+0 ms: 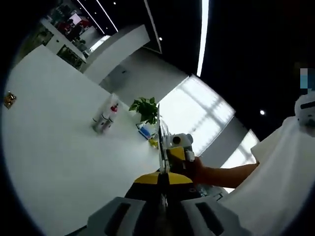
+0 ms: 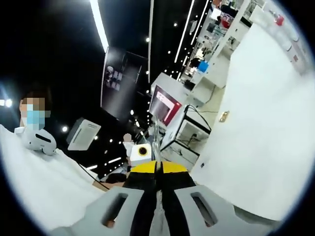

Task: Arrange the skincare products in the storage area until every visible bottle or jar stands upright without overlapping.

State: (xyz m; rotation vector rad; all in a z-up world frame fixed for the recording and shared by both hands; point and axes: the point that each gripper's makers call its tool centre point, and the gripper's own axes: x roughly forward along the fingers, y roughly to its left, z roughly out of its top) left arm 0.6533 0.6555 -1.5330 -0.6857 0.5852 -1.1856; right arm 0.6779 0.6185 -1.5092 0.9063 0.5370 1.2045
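Skincare bottles (image 1: 104, 119), a small cluster with a red-capped one among them, stand on the white counter (image 1: 54, 147) in the left gripper view, well ahead of the left gripper (image 1: 163, 194) and off to the left of its fingers. They look upright, though they are too small and too tilted in the picture to be sure whether any overlap. Beyond them sit a green potted plant (image 1: 145, 109) and some blue and yellow items (image 1: 146, 132) I cannot identify. The left fingers are pressed together with nothing between them. Just ahead of their tips is the other gripper, yellow and black, with a person's hand (image 1: 197, 169) around it.

In the right gripper view the right gripper (image 2: 158, 196) has its fingers pressed together too, and empty. They aim away from the counter (image 2: 256, 128), which lies to the right of the fingers; ahead are a dark ceiling with strip lights and shop shelving. A red-capped bottle (image 2: 278, 19) shows far off at the counter's upper edge.

The main risk, as I judge it, is the approach: both grippers are far from the bottles, closed, and near each other. Swinging in without spreading the fingers first could knock a bottle over, and the two grippers could collide on the way.
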